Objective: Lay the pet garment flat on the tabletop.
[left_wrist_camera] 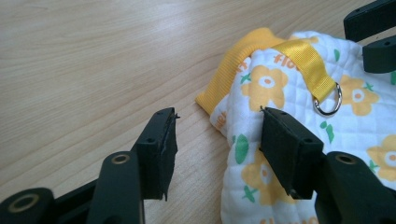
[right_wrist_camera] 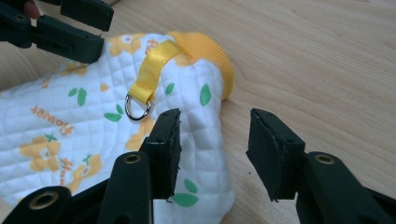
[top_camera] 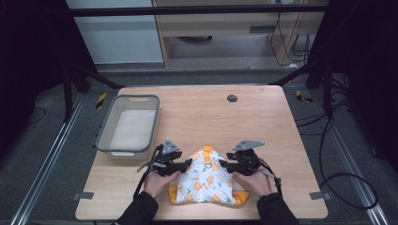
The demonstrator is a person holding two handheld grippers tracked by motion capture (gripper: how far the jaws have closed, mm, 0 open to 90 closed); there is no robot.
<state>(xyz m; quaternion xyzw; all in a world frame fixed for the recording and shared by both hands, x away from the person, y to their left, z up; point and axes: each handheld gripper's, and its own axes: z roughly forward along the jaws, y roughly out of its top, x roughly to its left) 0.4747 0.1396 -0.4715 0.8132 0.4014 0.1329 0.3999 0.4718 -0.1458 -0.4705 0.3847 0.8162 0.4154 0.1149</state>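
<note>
The left gripper (top_camera: pixel 187 165) stands with its jaws apart, straddling the near side edge of the white quilted garment with orange flowers and orange ribbed trim (top_camera: pixel 206 180) — one pad over the cloth, the other over bare wood, neither pressing. The right gripper (top_camera: pixel 224 165) mirrors it on the opposite edge, its jaws likewise spread with the hem between them and nothing pinched. The garment lies flat near the front edge of the light wooden table (top_camera: pixel 263 122), its ribbed collar pointing away from the person and a yellow webbing strap with a metal D-ring (left_wrist_camera: pixel 328 100) lying on top. As a judgement, the work is at its start: both edges are lined up for a grasp, but the grasp itself, and any lifting, folding or carrying, is left to do. Outward there is plenty of room — open wood beyond the collar and to the right, while the grey plastic bin with a pale lining (top_camera: pixel 127 125) stands well apart at the left. The tight spot is the front edge, just behind the garment's hem.
</note>
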